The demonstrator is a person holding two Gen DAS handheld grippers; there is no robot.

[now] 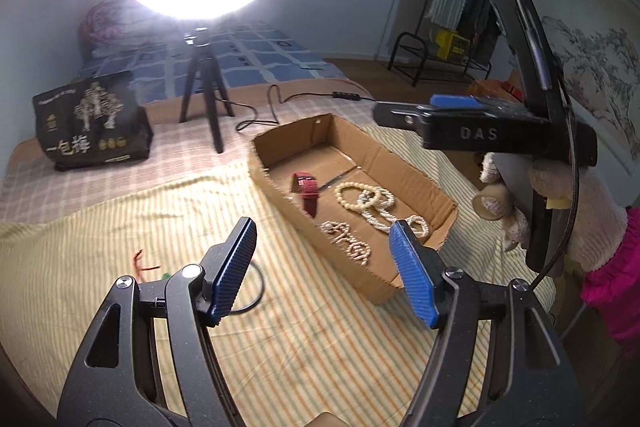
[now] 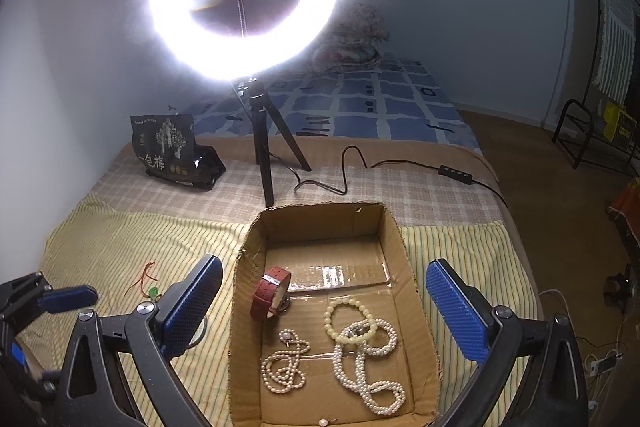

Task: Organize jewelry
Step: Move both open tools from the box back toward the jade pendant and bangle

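Note:
An open cardboard box lies on the striped cloth. In it lie a red watch, a cream bead bracelet and pearl necklaces. My right gripper is open and empty, straddling the box from above. My left gripper is open and empty, left of the box; it also shows at the left edge of the right wrist view. A red cord with a green bead and a dark ring lie on the cloth left of the box.
A bright ring light on a tripod stands behind the box, its cable trailing right. A black snack bag stands at the back left. The right gripper's body and gloved hand hang over the box's right side.

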